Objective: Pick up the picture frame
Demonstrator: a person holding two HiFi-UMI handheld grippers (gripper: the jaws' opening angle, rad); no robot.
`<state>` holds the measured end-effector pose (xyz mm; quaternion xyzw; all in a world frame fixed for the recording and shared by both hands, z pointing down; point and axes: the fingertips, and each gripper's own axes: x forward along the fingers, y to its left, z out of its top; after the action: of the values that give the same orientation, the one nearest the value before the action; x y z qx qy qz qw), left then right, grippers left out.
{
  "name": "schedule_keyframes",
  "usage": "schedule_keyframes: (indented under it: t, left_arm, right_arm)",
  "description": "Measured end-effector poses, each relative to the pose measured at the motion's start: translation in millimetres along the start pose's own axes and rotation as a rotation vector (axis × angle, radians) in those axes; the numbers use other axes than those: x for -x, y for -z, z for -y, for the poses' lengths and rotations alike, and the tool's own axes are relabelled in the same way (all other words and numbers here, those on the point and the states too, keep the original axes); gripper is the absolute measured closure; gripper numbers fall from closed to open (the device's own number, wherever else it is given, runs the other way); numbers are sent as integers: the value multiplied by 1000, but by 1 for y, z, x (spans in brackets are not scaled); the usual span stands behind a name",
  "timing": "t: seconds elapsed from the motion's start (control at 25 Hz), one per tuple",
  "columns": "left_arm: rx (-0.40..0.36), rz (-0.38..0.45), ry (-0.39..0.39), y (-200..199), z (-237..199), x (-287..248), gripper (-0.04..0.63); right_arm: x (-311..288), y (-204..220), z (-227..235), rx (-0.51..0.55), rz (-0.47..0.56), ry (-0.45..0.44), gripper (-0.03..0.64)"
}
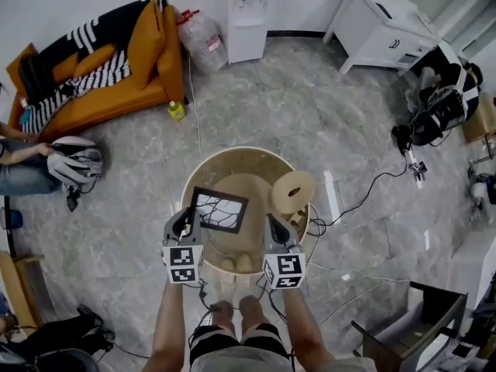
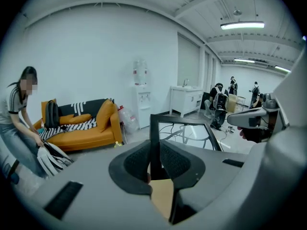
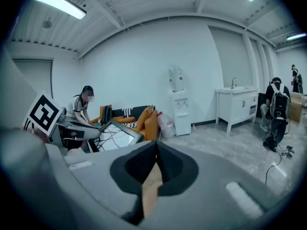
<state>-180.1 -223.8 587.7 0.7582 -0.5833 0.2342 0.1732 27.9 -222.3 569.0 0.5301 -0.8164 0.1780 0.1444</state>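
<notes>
The picture frame (image 1: 219, 210) is black-edged with a glass pane, and it hangs tilted over the round wooden table (image 1: 232, 153). My left gripper (image 1: 186, 220) is shut on its left edge. In the left gripper view the frame (image 2: 184, 132) stands up from between the dark pads (image 2: 178, 161), its black side bar pinched there. My right gripper (image 1: 273, 225) is to the right of the frame, apart from it, with its jaws shut on nothing. From the right gripper view (image 3: 156, 164) the frame (image 3: 114, 136) shows at the left, next to the left gripper's marker cube (image 3: 42, 114).
A pale round spool (image 1: 293, 192) stands on the table's right side. An orange sofa (image 1: 116, 64), a water dispenser (image 1: 249, 14) and a white cabinet (image 1: 380, 25) line the far wall. Cables (image 1: 364, 192) trail over the floor. A person (image 1: 19, 165) crouches at the left.
</notes>
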Motion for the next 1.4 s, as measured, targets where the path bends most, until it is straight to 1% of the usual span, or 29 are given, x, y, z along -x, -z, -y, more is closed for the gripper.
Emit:
schedule_keyframes:
  t: [0.16, 0.36, 0.44, 0.68, 0.84, 1.0, 1.08, 1.2, 1.4]
  left_arm:
    - [-2, 54, -9, -48, 1, 48, 520]
    - [-2, 141, -42, -90, -2, 109, 520]
    - [-6, 175, -50, -105, -1, 132, 520]
    - [-11, 232, -93, -134, -4, 190, 520]
    - [-10, 274, -93, -148, 3, 219, 520]
    - [-39, 311, -101, -156, 14, 239, 520]
    - [-39, 319, -107, -158, 22, 248, 520]
    - [-43, 312, -112, -151, 32, 255, 520]
    - [-43, 340, -117, -156, 34, 257, 520]
  right_arm:
    - [31, -53, -18, 22, 64, -20, 617]
    - [76, -108, -40, 63, 136, -41, 617]
    - [95, -127, -46, 81, 169, -45, 617]
    - [142, -174, -62, 130, 251, -69, 617]
    - [170, -193, -67, 152, 289, -71, 617]
    - [193, -201, -68, 172, 313, -69, 617]
    - [202, -202, -65, 174, 325, -67, 617]
    - [213, -196, -61, 168, 331, -64, 617]
    - [212, -192, -59, 160, 327, -65, 617]
